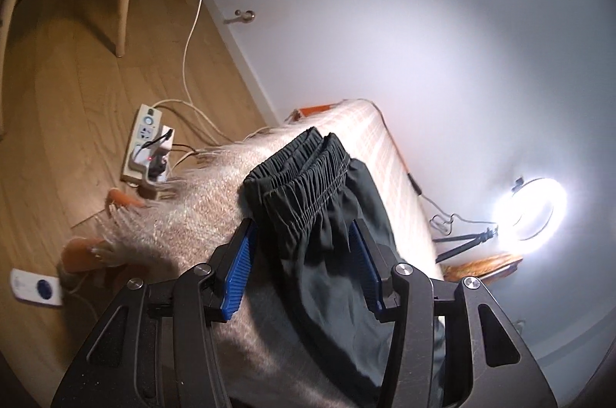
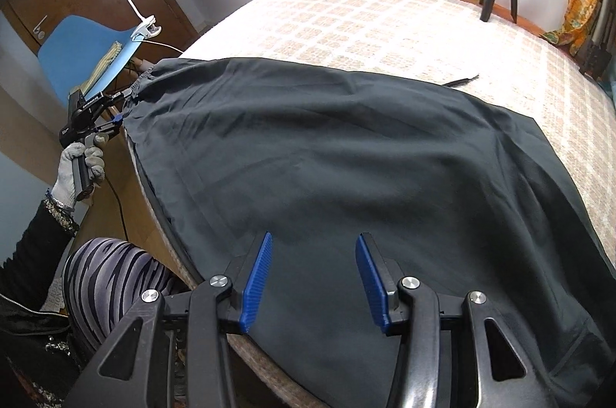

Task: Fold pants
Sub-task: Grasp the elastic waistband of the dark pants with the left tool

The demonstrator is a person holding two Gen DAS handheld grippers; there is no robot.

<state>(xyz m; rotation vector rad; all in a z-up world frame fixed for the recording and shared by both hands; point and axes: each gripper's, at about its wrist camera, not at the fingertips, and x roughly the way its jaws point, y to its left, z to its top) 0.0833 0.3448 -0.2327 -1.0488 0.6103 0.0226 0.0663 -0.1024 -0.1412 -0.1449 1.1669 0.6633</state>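
Dark pants (image 2: 327,154) lie spread flat on the checked bedspread (image 2: 385,23), reaching the near edge of the bed. Their gathered elastic waistband (image 1: 304,169) is at the bed's left end. My left gripper (image 1: 303,225) hovers just behind the waistband, open, with the fabric showing between its blue pads (image 1: 236,273) but not pinched. In the right wrist view the left gripper (image 2: 115,119) appears small at the waistband corner, held by a gloved hand (image 2: 77,173). My right gripper (image 2: 314,236) is open above the pants near the bed's front edge, nothing gripped.
A power strip (image 1: 148,146) with cables lies on the wooden floor, beside a chair leg (image 1: 123,7). A ring light on a tripod (image 1: 531,208) stands at the bed's far side. A clip lamp (image 2: 142,27) sits on a blue chair (image 2: 84,57). A person's striped knee (image 2: 115,285) is near the bed.
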